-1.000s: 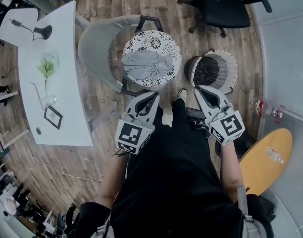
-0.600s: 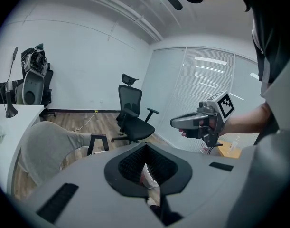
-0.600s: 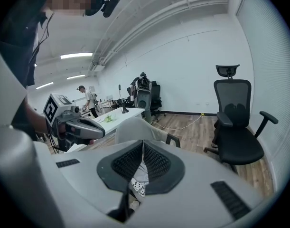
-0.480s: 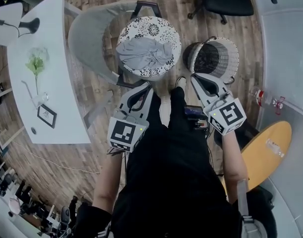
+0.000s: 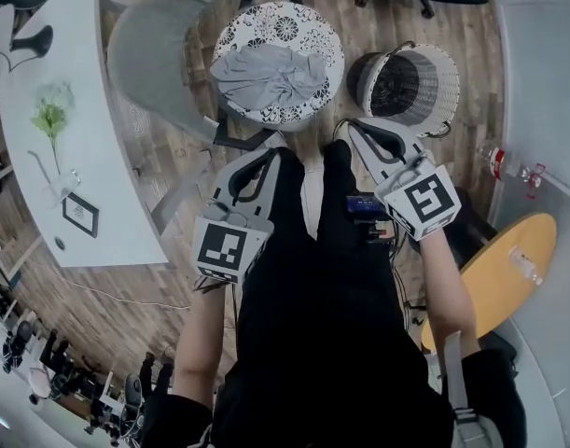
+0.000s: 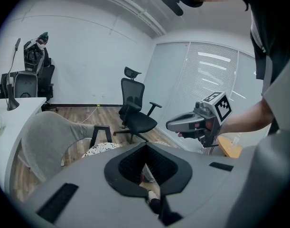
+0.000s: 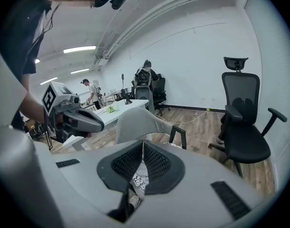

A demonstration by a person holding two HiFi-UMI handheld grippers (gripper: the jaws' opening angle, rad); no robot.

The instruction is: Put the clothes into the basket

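A grey garment lies crumpled on the black-and-white patterned seat of a grey-backed chair. To its right on the wooden floor stands a white wicker basket with a dark inside that looks empty. My left gripper hangs just in front of the chair seat, shut with nothing in it. My right gripper is near the basket's front left, also shut and empty. In the left gripper view the shut left gripper points over the patterned seat, with the right gripper alongside.
A white desk with a plant and a small frame runs along the left. A black office chair stands beyond the chair. A round yellow table is at the right. My black-clad legs fill the middle.
Both grippers have sunk lower in front of me and stayed shut. The garment and the basket have not moved on their own; the view has tipped forward.
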